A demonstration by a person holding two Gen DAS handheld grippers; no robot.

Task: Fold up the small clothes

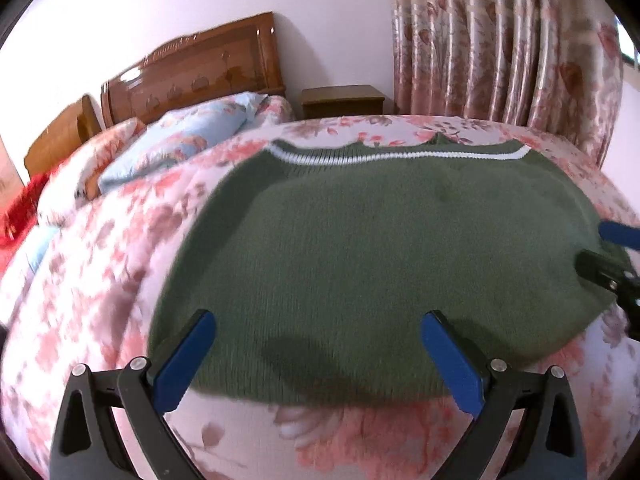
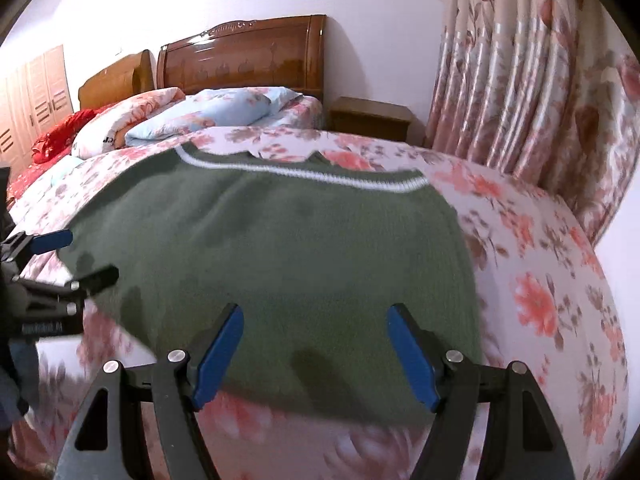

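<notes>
A green knitted sweater (image 1: 380, 240) with a white stripe along its far hem lies flat on the floral bed quilt (image 1: 100, 280); it also shows in the right wrist view (image 2: 280, 248). My left gripper (image 1: 318, 356) is open and empty, hovering over the sweater's near edge. My right gripper (image 2: 316, 344) is open and empty over the near edge further right. The right gripper shows at the right edge of the left wrist view (image 1: 600, 248), and the left gripper shows at the left of the right wrist view (image 2: 88, 256).
Pillows (image 2: 208, 116) and a red cloth (image 2: 56, 140) lie toward the wooden headboard (image 2: 240, 56). A wooden nightstand (image 1: 342, 100) stands beyond the bed. Floral curtains (image 1: 500, 48) hang at the right. The quilt (image 2: 540, 280) drops off at the right.
</notes>
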